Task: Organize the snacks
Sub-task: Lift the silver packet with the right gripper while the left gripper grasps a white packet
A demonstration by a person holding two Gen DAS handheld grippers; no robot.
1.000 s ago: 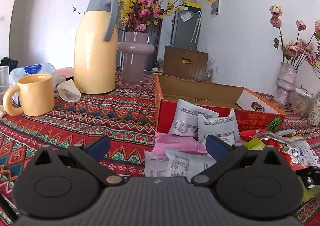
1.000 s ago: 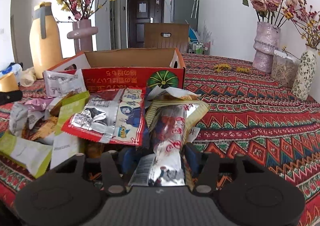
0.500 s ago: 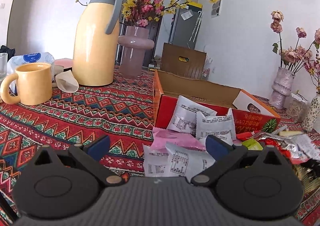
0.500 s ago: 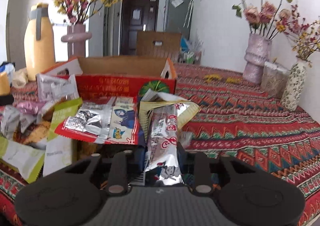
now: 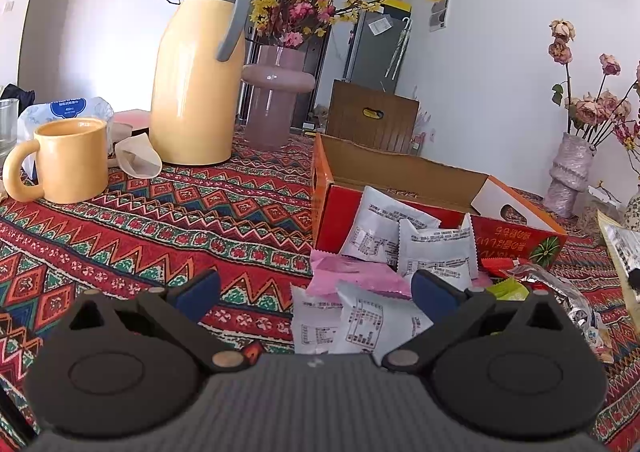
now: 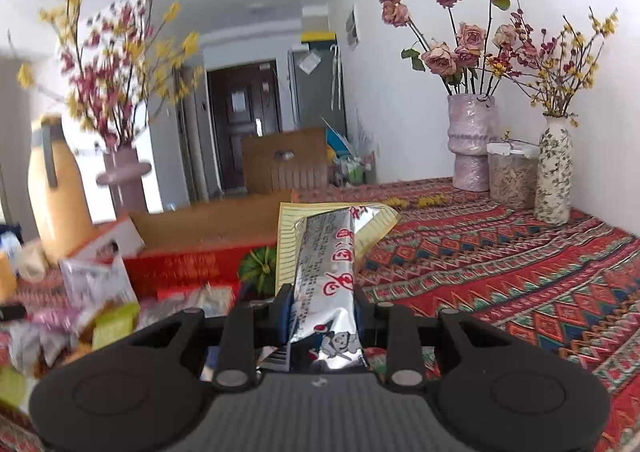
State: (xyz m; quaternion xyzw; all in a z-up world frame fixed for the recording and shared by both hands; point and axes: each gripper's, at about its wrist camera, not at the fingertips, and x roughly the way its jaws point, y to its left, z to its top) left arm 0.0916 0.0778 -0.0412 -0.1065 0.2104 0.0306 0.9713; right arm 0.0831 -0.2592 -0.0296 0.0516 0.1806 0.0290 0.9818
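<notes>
Snacks: most sit in a loose heap on the patterned tablecloth (image 5: 168,220), right against the front wall of the red cardboard box (image 5: 400,180). White sachets (image 5: 436,252) lean on that wall, more white ones and a pink wrapper (image 5: 352,276) lie in front.

Right gripper (image 6: 322,302): jaws clamped on a silver foil pack (image 6: 326,272) with red print, pinched across its narrow width near the lower end, so the long body sticks out forward and up. A yellow striped packet (image 6: 290,244) stands close behind it; can't tell whether it's pinched too or just riding along. The pack is clear of the heap and aimed over the box's near wall. My read: transfer step, pick done, drop into the box next.

Left gripper (image 5: 316,288): jaws wide apart, nothing between them, hanging over the white sachets at the near edge of the heap. Looks staged for the next pick.

Box interior looks mostly bare from both views, so the task seems early.

Risk: foil is slick and the pack is held off-centre, so it may swing or slip. The yellow jug (image 5: 196,76), the mug (image 5: 68,160) and the pink vase (image 5: 276,104) stand well off to the left of the box, out of the path.
</notes>
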